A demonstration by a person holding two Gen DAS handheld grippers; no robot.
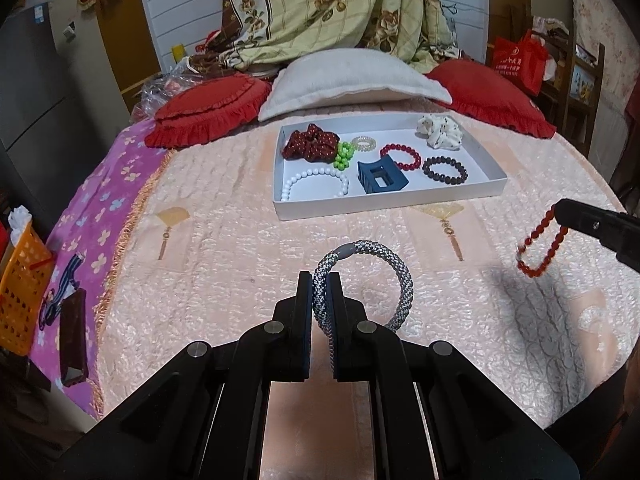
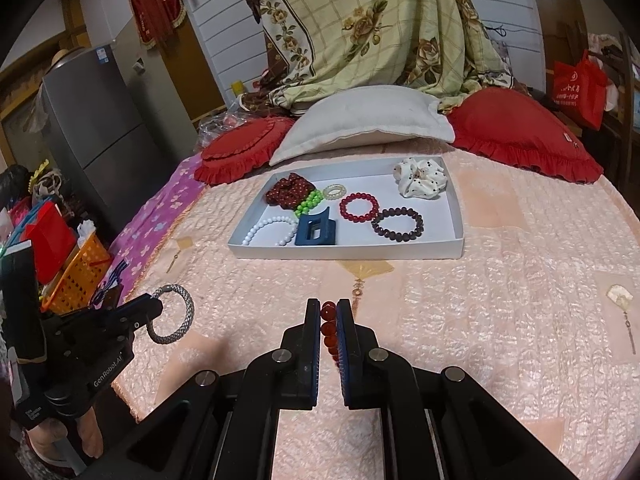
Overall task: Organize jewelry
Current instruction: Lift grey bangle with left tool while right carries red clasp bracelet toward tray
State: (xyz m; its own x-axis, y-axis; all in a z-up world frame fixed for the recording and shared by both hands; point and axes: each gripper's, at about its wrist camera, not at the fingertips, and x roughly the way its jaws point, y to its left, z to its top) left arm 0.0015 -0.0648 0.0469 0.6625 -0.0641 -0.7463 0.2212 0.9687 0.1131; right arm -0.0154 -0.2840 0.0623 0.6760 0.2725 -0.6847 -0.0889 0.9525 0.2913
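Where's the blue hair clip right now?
The blue hair clip lies in the white tray near its front wall, between the white bead bracelet on its left and the dark bead bracelet on its right.

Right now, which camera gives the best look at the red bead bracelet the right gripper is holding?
The left wrist view. There the red bead bracelet hangs as an open loop from the right gripper, nearly all of it visible. In the right wrist view only a few beads show, pinched between the closed fingers.
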